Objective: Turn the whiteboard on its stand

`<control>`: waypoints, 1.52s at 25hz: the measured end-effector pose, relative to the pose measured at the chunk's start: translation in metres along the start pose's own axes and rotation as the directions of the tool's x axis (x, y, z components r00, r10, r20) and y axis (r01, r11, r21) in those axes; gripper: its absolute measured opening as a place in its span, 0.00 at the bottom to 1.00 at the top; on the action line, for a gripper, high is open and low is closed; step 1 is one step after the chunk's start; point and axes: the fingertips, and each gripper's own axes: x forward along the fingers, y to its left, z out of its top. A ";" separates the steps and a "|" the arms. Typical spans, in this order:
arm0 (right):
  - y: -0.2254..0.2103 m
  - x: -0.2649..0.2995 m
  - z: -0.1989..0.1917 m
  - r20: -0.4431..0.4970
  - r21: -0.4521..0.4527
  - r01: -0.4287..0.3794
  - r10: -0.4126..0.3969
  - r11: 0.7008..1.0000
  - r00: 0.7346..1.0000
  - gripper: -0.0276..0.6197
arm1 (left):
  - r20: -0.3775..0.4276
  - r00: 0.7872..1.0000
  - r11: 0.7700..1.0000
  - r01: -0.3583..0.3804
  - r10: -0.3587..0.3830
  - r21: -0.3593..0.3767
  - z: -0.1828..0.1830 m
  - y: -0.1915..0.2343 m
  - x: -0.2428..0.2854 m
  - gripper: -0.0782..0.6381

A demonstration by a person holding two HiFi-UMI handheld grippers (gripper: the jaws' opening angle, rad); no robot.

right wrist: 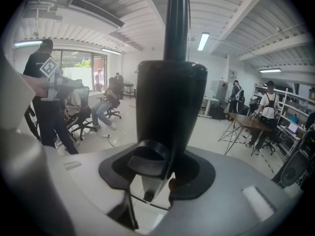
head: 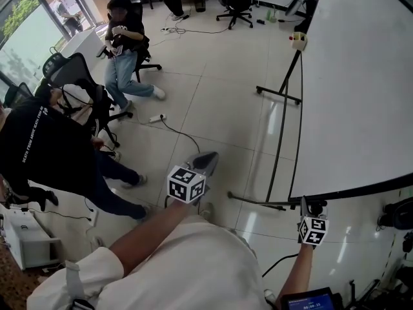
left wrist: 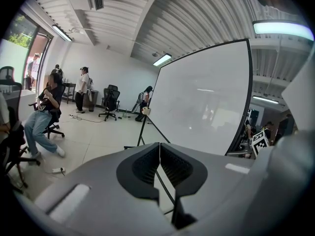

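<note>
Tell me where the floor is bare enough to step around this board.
Bare tiles lie between the whiteboard stand and the power strip, and on toward the far office chair. The left is crowded: seated person, chairs, person in black.

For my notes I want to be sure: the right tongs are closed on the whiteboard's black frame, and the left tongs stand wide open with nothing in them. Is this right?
Not quite. The left tongs are not wide open: the left gripper view shows their jaws together, with nothing in them. The right tongs are indeed closed on the black frame of the whiteboard.
</note>
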 end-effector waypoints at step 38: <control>0.005 -0.082 -0.059 -0.023 0.026 0.025 -0.024 0.999 0.999 0.33 | -0.025 1.000 1.000 0.015 -0.015 0.003 -0.032 -0.040 -0.034 0.14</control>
